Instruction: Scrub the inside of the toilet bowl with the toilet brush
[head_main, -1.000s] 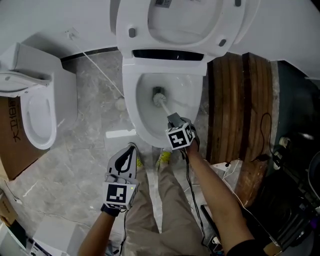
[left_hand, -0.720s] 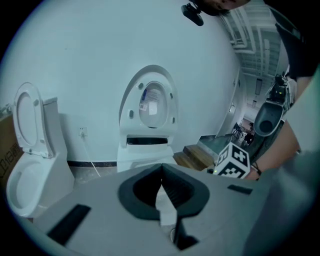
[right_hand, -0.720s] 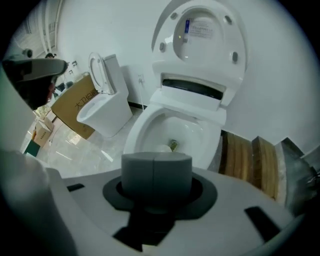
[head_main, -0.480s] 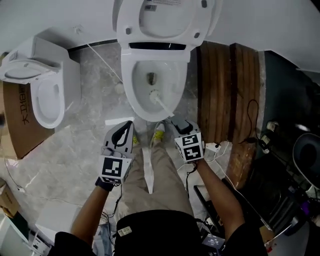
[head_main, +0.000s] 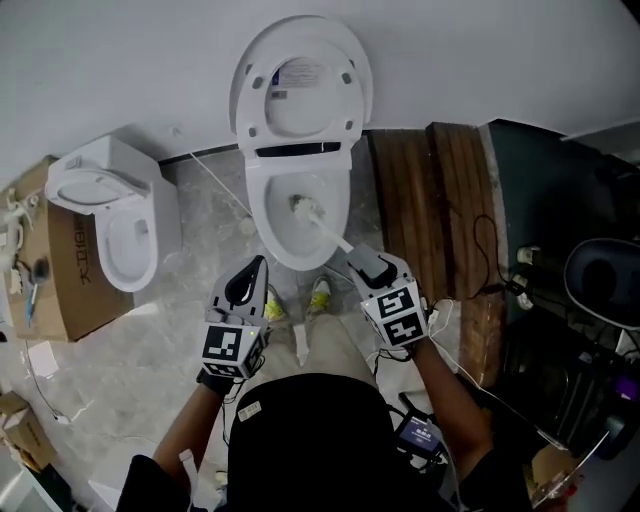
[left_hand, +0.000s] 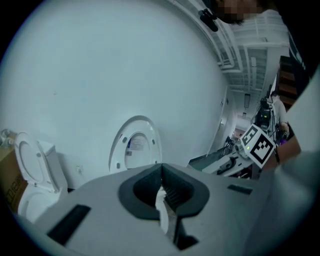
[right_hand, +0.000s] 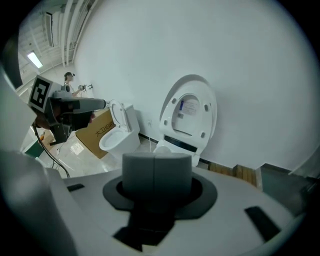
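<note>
Your right gripper (head_main: 362, 262) clamps the thin white toilet brush (head_main: 305, 207), bristle head inside the glossy oval toilet bowl (head_main: 266, 235); left gripper (head_main: 258, 265) pinched closed, pointing forward alongside.

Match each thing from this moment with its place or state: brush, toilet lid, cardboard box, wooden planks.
Things:
1. brush
2. toilet lid
3. cardboard box
4. wooden planks

Places or states:
A. on the floor, to the right of the toilet
B. raised
C. head inside the toilet, handle in the right gripper
D. at the far left, beside the smaller toilet

Pairs: 1-C, 2-B, 3-D, 4-A
</note>
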